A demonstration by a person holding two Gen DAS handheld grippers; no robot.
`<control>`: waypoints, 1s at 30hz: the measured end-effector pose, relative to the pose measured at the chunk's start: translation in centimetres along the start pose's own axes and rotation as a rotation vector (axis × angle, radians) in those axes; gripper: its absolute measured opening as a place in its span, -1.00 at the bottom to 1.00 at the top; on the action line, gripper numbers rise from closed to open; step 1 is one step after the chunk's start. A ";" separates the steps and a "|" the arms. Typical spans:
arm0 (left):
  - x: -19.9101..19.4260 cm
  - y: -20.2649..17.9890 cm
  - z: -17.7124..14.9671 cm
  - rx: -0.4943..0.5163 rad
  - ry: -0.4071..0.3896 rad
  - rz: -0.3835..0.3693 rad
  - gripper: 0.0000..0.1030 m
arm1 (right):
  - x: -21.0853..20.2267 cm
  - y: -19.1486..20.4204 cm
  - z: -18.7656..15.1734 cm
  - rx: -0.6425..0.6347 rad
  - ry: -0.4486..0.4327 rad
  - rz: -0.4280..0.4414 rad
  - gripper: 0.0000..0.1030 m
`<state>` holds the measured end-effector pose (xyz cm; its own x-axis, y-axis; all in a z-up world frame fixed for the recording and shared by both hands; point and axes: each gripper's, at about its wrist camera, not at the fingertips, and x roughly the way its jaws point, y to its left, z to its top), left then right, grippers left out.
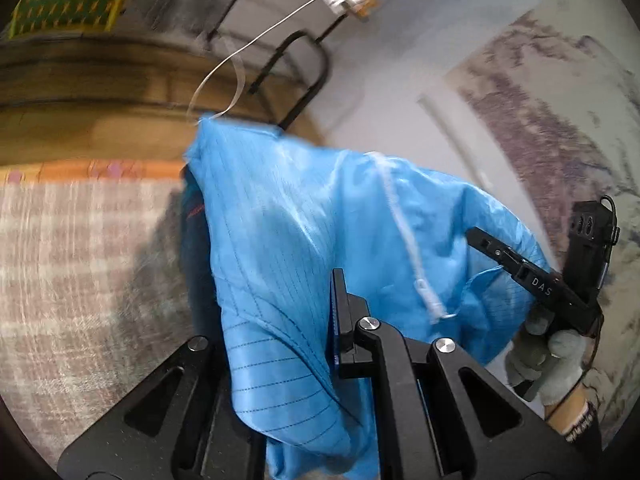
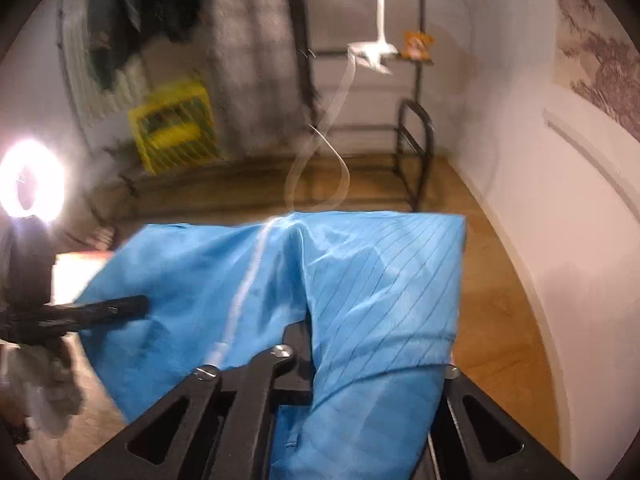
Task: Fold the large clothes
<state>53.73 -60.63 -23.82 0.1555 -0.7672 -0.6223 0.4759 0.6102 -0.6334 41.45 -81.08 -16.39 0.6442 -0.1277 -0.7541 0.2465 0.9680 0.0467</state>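
A large blue garment [image 1: 304, 240] with thin dark stripes and a white zipper [image 1: 404, 240] hangs in the air between both grippers. My left gripper [image 1: 304, 344] is shut on the blue cloth, which drapes over its fingers. My right gripper [image 1: 516, 268] shows at the right of the left wrist view, held by a gloved hand [image 1: 548, 356] and shut on the garment's edge. In the right wrist view the garment [image 2: 360, 280] spills over the right gripper [image 2: 320, 364], hiding its fingertips. The left gripper [image 2: 132, 306] reaches in from the left and pinches the cloth.
A checked bedspread [image 1: 80, 280] lies below at left. Beyond are a wooden floor [image 2: 492, 300], a black metal rack [image 2: 416, 152], a yellow crate [image 2: 176, 128], a white wall [image 2: 560, 220] at right and a bright ring lamp [image 2: 32, 180] at left. A thin white strap [image 2: 340, 120] dangles ahead.
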 end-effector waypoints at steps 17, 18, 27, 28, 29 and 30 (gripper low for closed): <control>-1.7 0.5 -3.7 0.056 0.003 0.069 -0.37 | 0.9 -7.8 -5.7 0.270 0.059 -0.291 0.14; -2.1 0.5 -4.0 0.060 0.002 0.078 -0.37 | 0.1 -8.0 -6.0 0.286 0.035 -0.276 0.13; -6.3 -0.9 -6.7 0.114 0.027 0.145 -0.37 | -6.8 -8.1 -9.0 0.356 -0.086 -0.210 0.14; -7.3 -1.5 -7.0 0.121 0.020 0.144 -0.37 | -7.9 -7.9 -9.1 0.350 -0.102 -0.213 0.14; -8.0 -1.9 -7.2 0.127 0.013 0.143 -0.37 | -8.5 -7.6 -9.2 0.345 -0.114 -0.214 0.14; -9.2 -2.6 -7.4 0.137 0.000 0.142 -0.37 | -9.5 -7.3 -9.1 0.336 -0.131 -0.206 0.14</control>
<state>44.67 -53.69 -19.88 0.2291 -0.6752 -0.7012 0.5625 0.6798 -0.4707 26.92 -84.99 -15.59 0.6383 -0.3586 -0.6812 0.5884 0.7978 0.1313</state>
